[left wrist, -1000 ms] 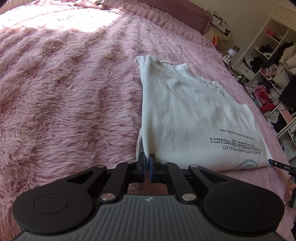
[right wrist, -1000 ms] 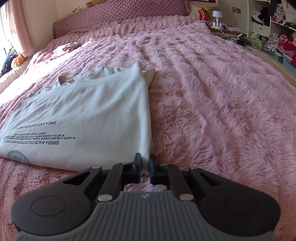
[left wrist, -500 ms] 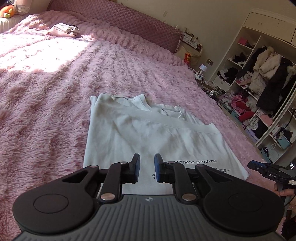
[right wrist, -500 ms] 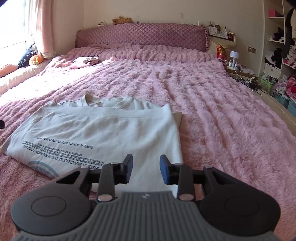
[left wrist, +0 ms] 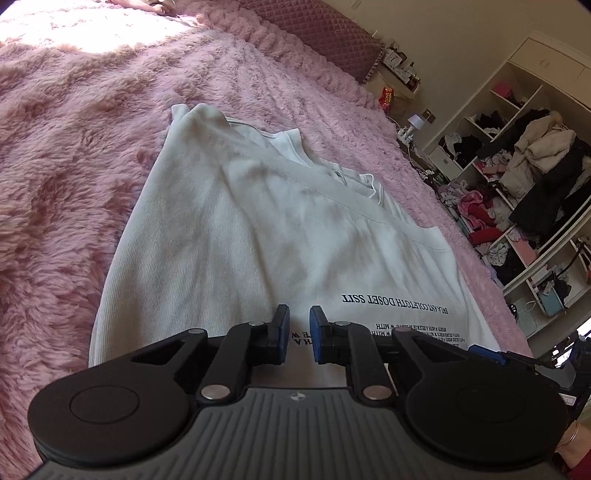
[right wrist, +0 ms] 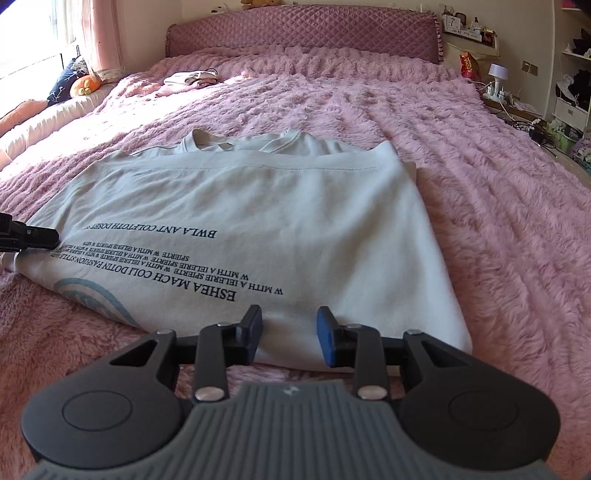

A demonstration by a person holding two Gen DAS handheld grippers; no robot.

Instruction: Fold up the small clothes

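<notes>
The white printed T-shirt [right wrist: 258,229] lies on the pink fluffy bed [right wrist: 480,184], its hem folded up toward the collar, and with both the left tongs [left wrist: 299,332] and right tongs [right wrist: 290,334] parted and empty, further folds look still due.

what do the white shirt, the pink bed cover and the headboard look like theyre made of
White shirt: soft matte knit, probably cotton jersey; fine ribbing and stitched hems show, with black printed lettering.
Pink bed cover: long-pile plush, likely synthetic faux fur; shaggy tufts lie in ridges.
Headboard: padded, diamond-quilted mauve upholstery with a slight sheen; fabric or faux leather, hard to tell.
</notes>
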